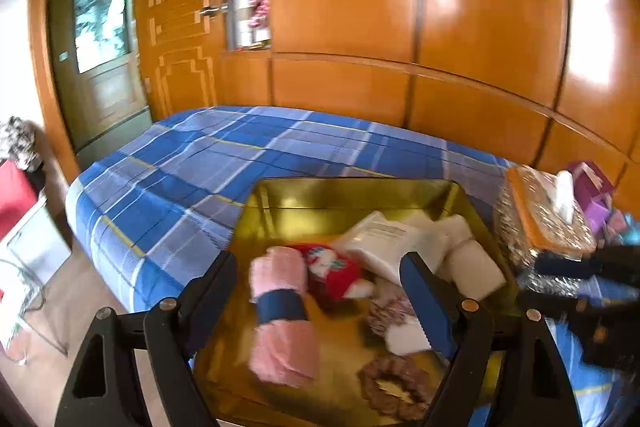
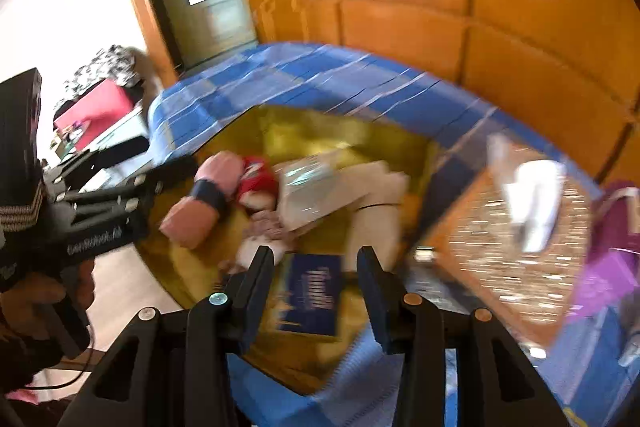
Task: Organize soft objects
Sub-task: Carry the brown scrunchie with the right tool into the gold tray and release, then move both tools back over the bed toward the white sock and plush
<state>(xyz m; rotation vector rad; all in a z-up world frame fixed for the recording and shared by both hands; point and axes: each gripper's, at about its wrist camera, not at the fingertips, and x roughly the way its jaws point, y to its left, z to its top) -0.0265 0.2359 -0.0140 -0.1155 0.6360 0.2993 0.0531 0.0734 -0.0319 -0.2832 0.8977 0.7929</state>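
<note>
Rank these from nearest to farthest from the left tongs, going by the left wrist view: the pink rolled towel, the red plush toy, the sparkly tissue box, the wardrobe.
1. Pink rolled towel: in the gold tray, right between the open left tongs.
2. Red plush toy: just behind the towel.
3. Sparkly tissue box: on the bed, off to the right.
4. Wardrobe: behind the bed.

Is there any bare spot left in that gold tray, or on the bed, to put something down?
In the gold tray, the far strip behind the white packets is bare, and so is the floor beside the pink towel roll. The tray's right half is crowded. The blue plaid bed is open left of and beyond the tray.
</note>
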